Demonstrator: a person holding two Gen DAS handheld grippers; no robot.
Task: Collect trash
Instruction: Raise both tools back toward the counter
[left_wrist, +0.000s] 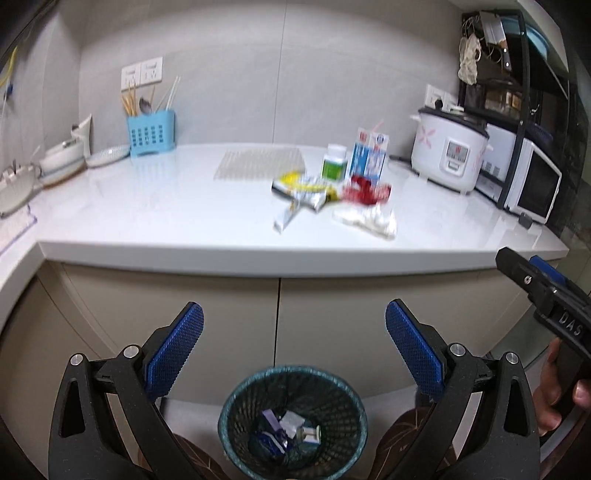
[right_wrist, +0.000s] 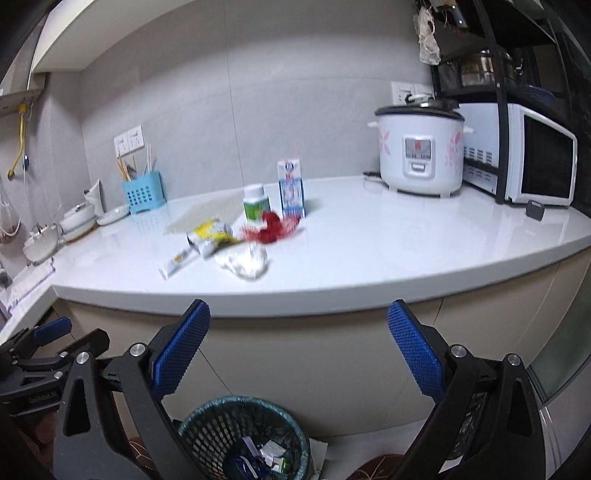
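Both tongs hanging wide apart, empty: left tongs (left_wrist: 294, 339), right tongs (right_wrist: 299, 341). Hovering over mesh bin (left_wrist: 291, 421) at lower centre for drop. Trash pile (left_wrist: 332, 199) sitting mid-frame on counter (left_wrist: 147, 206), awaiting pickup.

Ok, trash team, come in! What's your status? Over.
Left gripper open, empty. Right gripper open, empty. Wastebasket on floor, some scraps inside. Wrappers and crumpled tissue on the counter. Nothing blocking.

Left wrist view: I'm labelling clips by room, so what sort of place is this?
Most likely a home kitchen: a white flowered rice cooker, a white microwave oven and a blue plastic utensil caddy on a white countertop.
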